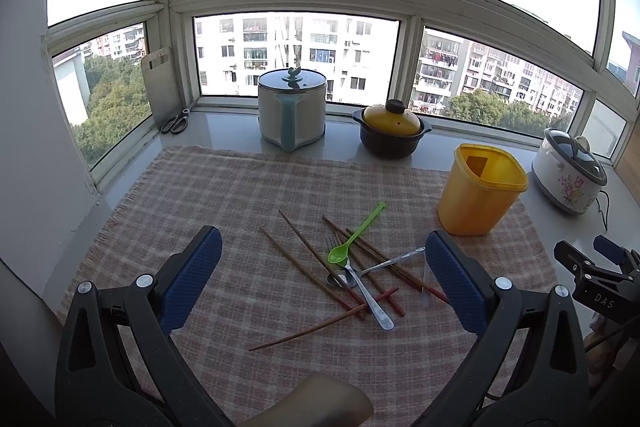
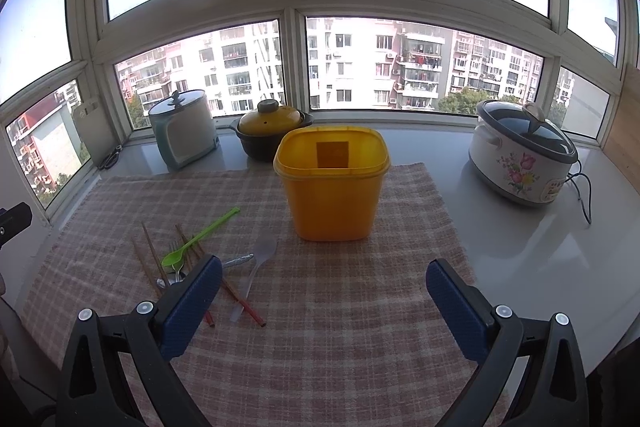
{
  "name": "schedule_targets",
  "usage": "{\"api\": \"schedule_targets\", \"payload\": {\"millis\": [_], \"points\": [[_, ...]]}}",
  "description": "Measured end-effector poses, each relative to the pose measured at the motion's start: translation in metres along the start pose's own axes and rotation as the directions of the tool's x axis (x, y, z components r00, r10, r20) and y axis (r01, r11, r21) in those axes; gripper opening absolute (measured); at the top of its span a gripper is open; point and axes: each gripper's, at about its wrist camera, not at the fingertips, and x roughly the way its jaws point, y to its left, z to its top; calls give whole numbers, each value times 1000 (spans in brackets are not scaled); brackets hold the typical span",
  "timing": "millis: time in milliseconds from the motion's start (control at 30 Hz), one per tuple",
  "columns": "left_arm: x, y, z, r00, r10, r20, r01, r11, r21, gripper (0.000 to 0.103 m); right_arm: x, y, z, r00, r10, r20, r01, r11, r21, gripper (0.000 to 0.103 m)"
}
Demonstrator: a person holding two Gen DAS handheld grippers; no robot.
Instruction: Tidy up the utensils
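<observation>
A pile of utensils lies on the checked cloth (image 1: 224, 195): several brown chopsticks (image 1: 308, 255), a green plastic spoon (image 1: 352, 239), a metal fork (image 1: 360, 283), a metal spoon (image 1: 384, 263) and a clear plastic spoon (image 2: 256, 267). A yellow plastic container (image 1: 480, 187) stands upright and open behind them on the right; it also shows in the right wrist view (image 2: 332, 183). My left gripper (image 1: 324, 247) is open and empty, above the near side of the pile. My right gripper (image 2: 324, 275) is open and empty, in front of the container, with the pile (image 2: 184, 259) by its left finger.
Along the window sill stand a white-blue pot (image 1: 292, 107), a yellow-lidded dark casserole (image 1: 392, 131) and a floral rice cooker (image 2: 524, 151) with its cord. A cutting board (image 1: 160, 83) and scissors (image 1: 176, 123) are at the back left corner.
</observation>
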Motion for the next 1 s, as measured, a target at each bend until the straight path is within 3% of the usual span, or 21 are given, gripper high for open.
{"api": "schedule_targets", "payload": {"millis": [1000], "points": [[3, -3, 3, 1000, -8, -11, 8, 1000, -8, 103, 5, -2, 2, 1000, 10, -18, -10, 1000, 3, 103]]}}
